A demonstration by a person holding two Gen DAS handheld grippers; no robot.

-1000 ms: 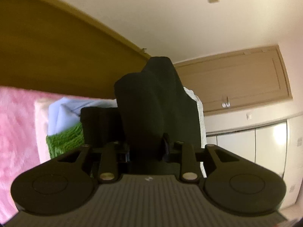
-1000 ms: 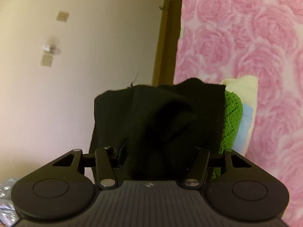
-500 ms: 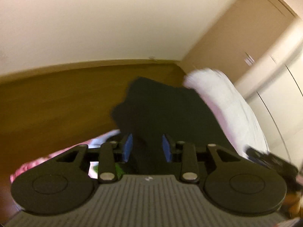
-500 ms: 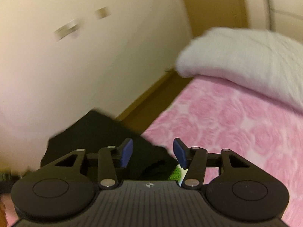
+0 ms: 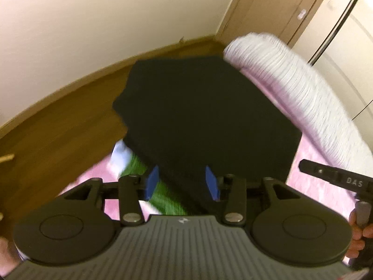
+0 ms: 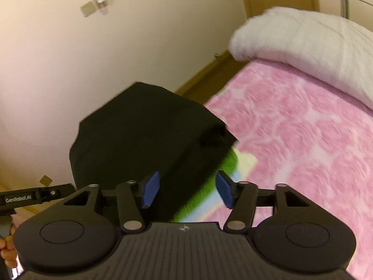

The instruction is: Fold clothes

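Observation:
A folded black garment (image 5: 205, 116) lies on top of a stack of folded clothes, over a green knit piece (image 5: 163, 198) and a pale blue one (image 5: 119, 154). My left gripper (image 5: 181, 182) is open just in front of the stack, blue pads apart, holding nothing. In the right wrist view the black garment (image 6: 144, 140) sits on the green piece (image 6: 202, 198) and my right gripper (image 6: 186, 189) is open and empty just short of it. The pile rests on a pink rose-patterned blanket (image 6: 303, 140).
A white rolled duvet (image 5: 303, 98) lies on the bed beside the pile, also in the right wrist view (image 6: 314, 44). A wooden headboard (image 5: 58, 128) and cream wall stand behind. The other gripper (image 5: 338, 179) shows at the right edge.
Both grippers have opened and let go of the black garment, which now lies on the stack. Both have drawn back and tilted, so the views swung toward the duvet.

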